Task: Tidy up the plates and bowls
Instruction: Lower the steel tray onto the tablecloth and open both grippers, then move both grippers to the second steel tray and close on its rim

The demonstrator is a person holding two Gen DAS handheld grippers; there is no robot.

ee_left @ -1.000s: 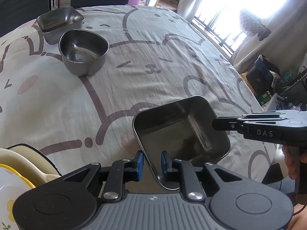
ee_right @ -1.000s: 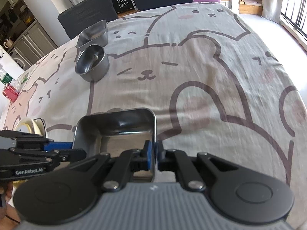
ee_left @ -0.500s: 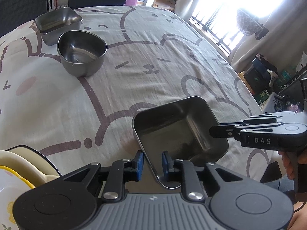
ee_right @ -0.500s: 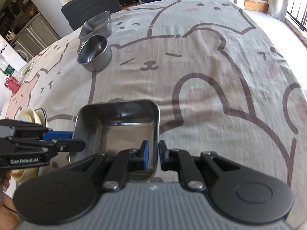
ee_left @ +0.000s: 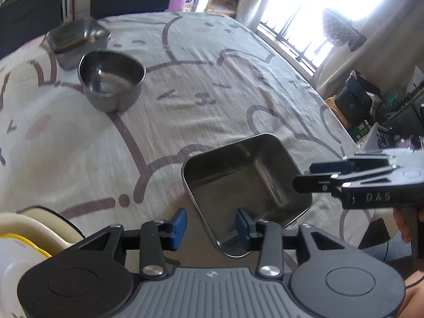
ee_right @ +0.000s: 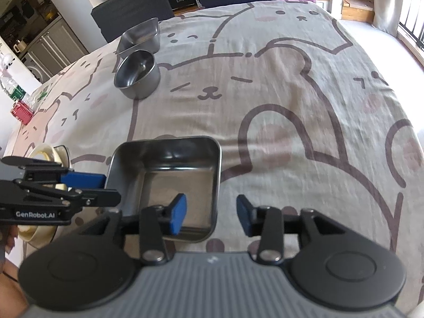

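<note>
Presently we list one square steel tray on the cloth-covered counter, flanked by our grippers. Left gripper: jaws opening astride its near-left rim, pads clear. Right gripper: jaws opening astride its right wall. Round steel bowl and second tray lie well ahead, toward the left.

My left claw and right claw look alike: black linkages, silver screws, blue pads, ribbed grey housings, white lettering on their sides.
</note>
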